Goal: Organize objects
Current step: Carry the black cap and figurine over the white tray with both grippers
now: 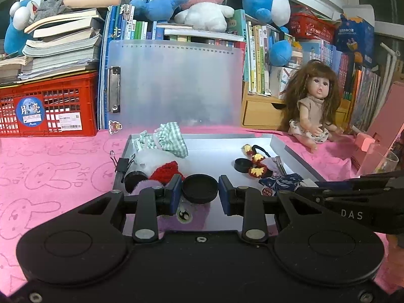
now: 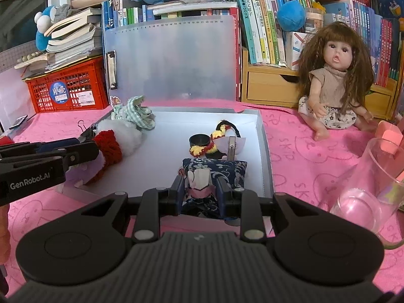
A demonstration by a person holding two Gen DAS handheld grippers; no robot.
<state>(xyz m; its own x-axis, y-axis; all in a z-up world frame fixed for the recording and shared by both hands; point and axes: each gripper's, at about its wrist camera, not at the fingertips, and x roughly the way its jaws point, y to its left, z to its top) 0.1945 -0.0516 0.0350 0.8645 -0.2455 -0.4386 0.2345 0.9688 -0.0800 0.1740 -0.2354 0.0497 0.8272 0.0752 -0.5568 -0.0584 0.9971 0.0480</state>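
Note:
An open white box (image 1: 298,156) lies on the pink cloth with its frosted lid (image 1: 176,83) standing up behind it. My left gripper (image 1: 200,192) is over the box's near edge, shut on a black round cap (image 1: 200,188). My right gripper (image 2: 200,189) is at the box's near right corner, shut on a navy patterned pouch (image 2: 222,170) with a pink and white charm. In the box lie a green checked doll dress (image 1: 164,140), a white fluffy toy with red knitting (image 2: 113,139), pompom hair ties (image 2: 204,147), a second black cap (image 2: 199,139) and a black cylinder (image 1: 135,178).
A long-haired doll (image 2: 333,83) sits right of the box. A clear glass (image 2: 366,184) lies near the right gripper, by a pink box (image 2: 390,136). A red crate (image 1: 48,106) under stacked books stands at the back left. Bookshelves and plush toys fill the back. A binder clip (image 1: 121,162) lies at the box's left edge.

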